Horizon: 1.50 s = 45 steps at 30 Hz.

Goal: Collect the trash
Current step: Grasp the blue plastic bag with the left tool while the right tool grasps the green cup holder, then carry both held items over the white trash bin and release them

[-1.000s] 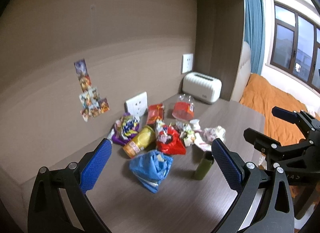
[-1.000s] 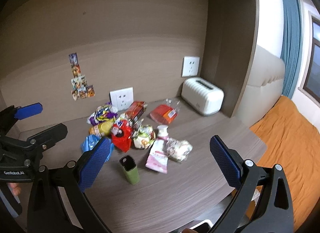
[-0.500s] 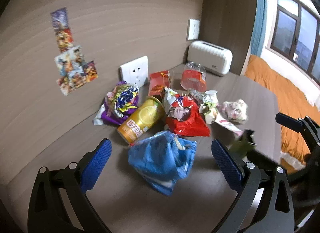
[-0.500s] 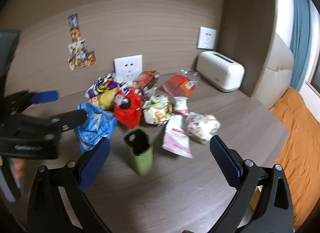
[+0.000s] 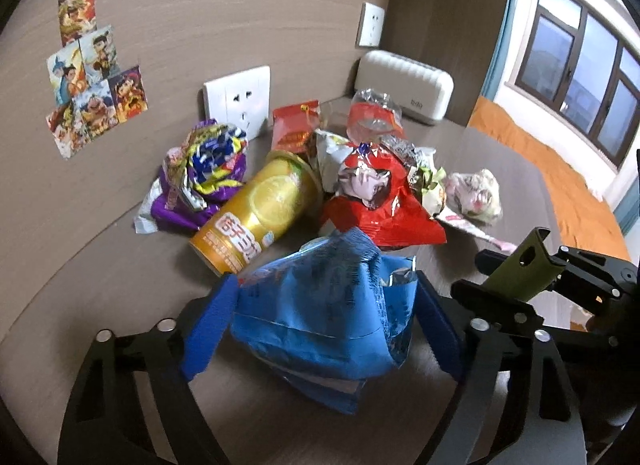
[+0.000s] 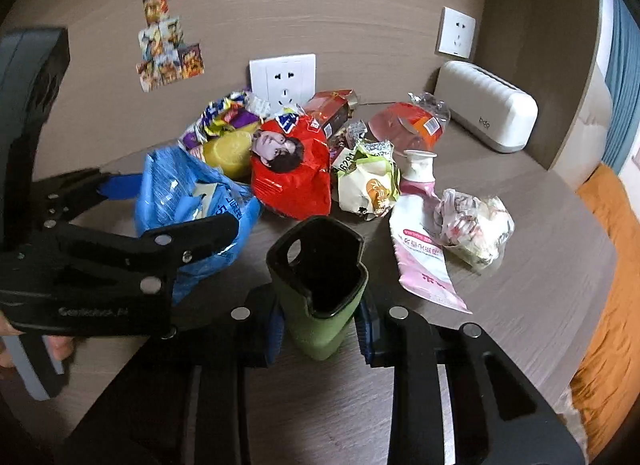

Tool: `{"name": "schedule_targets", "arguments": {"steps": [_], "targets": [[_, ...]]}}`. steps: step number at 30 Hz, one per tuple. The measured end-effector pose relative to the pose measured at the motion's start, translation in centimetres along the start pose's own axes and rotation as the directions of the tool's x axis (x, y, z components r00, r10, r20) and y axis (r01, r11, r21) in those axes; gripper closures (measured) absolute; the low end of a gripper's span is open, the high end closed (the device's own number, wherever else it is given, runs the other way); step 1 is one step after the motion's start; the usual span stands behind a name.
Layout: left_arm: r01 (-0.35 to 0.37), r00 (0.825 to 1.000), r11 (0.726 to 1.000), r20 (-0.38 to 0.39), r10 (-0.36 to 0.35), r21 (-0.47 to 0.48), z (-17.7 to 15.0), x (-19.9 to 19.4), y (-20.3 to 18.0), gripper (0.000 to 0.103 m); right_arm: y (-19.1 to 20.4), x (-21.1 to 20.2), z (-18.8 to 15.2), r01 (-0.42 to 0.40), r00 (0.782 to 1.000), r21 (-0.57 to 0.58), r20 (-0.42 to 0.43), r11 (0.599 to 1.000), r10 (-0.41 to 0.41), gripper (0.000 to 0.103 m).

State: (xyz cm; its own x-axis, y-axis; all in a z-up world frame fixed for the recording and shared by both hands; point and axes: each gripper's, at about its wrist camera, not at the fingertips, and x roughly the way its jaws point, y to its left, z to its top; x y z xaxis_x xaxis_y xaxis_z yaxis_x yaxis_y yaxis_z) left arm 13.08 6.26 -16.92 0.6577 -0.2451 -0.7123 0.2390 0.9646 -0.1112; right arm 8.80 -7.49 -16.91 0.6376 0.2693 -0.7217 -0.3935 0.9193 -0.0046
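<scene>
A heap of trash lies on the wooden desk [image 6: 540, 305]. At its front is a crumpled blue bag [image 5: 320, 305], and my left gripper [image 5: 324, 329] is closing on it with both blue pads against the bag's sides. An upright green container [image 6: 320, 335] with a black open top stands to the right of it, and my right gripper [image 6: 322, 323] is shut on its body. Behind them lie a yellow can [image 5: 256, 213], a red snack bag [image 5: 380, 201], a purple wrapper [image 5: 204, 173], a pink pouch [image 6: 420, 261] and a crumpled plastic wad [image 6: 476, 225].
A white ribbed box [image 6: 488, 105] stands at the back right by the wall. Two wall sockets [image 6: 282, 75] and stickers [image 6: 168, 53] are on the wood panel behind the heap. An orange bed [image 5: 552, 173] lies past the desk's right edge.
Both grippers came down and forward onto the desk. The left jaws narrowed around the blue bag. The right jaws shut on the green container.
</scene>
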Motion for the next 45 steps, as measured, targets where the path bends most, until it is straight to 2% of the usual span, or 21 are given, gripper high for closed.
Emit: {"name": "schedule_targets", "arguments": {"steps": [1, 2, 10, 18, 21, 24, 27, 30, 34, 39, 41, 45], "targets": [[0.005, 1.000, 1.000, 0.004, -0.005, -0.001, 0.2, -0.2, 0.1, 0.026, 0.0, -0.6, 0.2, -0.004, 1.000, -0.003, 0.011, 1.000, 0.004, 0.072], [0.009, 1.000, 1.000, 0.010, -0.009, -0.001, 0.3, -0.5, 0.1, 0.036, 0.1, -1.1, 0.3, -0.004, 1.000, -0.006, 0.019, 1.000, 0.004, 0.072], [-0.013, 1.000, 1.000, -0.005, 0.013, 0.014, 0.2, -2.0, -0.9, 0.046, -1.6, -5.9, 1.2, -0.018, 0.995, 0.039, 0.100, 0.999, 0.014, 0.072], [0.005, 1.000, 0.999, 0.028, -0.007, 0.052, 0.0, -6.4, -4.0, 0.047, -5.3, -11.7, -0.3, 0.019, 0.987, 0.117, 0.159, 0.993, -0.037, 0.072], [0.043, 0.998, 0.994, 0.047, -0.048, 0.098, 0.4, -8.2, -6.8, 0.047, -7.7, -13.7, -1.5, 0.032, 0.985, 0.176, 0.162, 0.984, -0.061, 0.072], [0.101, 0.992, 0.980, 0.053, -0.112, 0.169, 0.9, -9.1, -10.6, 0.047, -10.4, -15.8, -3.3, 0.081, 0.981, 0.226, 0.156, 0.971, -0.118, 0.072], [0.172, 0.982, 0.955, 0.040, -0.186, 0.241, 1.0, -8.9, -15.1, 0.047, -13.3, -17.7, -5.3, 0.138, 0.974, 0.276, 0.138, 0.951, -0.181, 0.072], [0.252, 0.965, 0.918, -0.009, -0.262, 0.307, 0.4, -7.9, -19.9, 0.047, -16.6, -19.4, -8.0, 0.193, 0.965, 0.338, 0.103, 0.921, -0.240, 0.072], [0.361, 0.931, 0.847, -0.104, -0.349, 0.391, -1.7, -5.8, -26.5, 0.047, -19.8, -20.3, -11.5, 0.239, 0.958, 0.414, 0.049, 0.878, -0.284, 0.072], [0.463, 0.886, 0.762, -0.242, -0.395, 0.452, -5.4, -2.1, -33.1, 0.047, -23.7, -19.3, -16.6, 0.252, 0.960, 0.543, -0.033, 0.801, -0.280, 0.072], [0.495, 0.868, 0.737, -0.289, -0.403, 0.460, -6.9, -0.5, -35.2, 0.047, -24.9, -18.6, -18.5, 0.255, 0.960, 0.578, -0.057, 0.775, -0.273, 0.072], [0.543, 0.835, 0.706, -0.379, -0.398, 0.455, -10.0, 3.3, -38.3, 0.047, -27.1, -15.4, -22.4, 0.258, 0.963, 0.647, -0.113, 0.718, -0.244, 0.072]]}}
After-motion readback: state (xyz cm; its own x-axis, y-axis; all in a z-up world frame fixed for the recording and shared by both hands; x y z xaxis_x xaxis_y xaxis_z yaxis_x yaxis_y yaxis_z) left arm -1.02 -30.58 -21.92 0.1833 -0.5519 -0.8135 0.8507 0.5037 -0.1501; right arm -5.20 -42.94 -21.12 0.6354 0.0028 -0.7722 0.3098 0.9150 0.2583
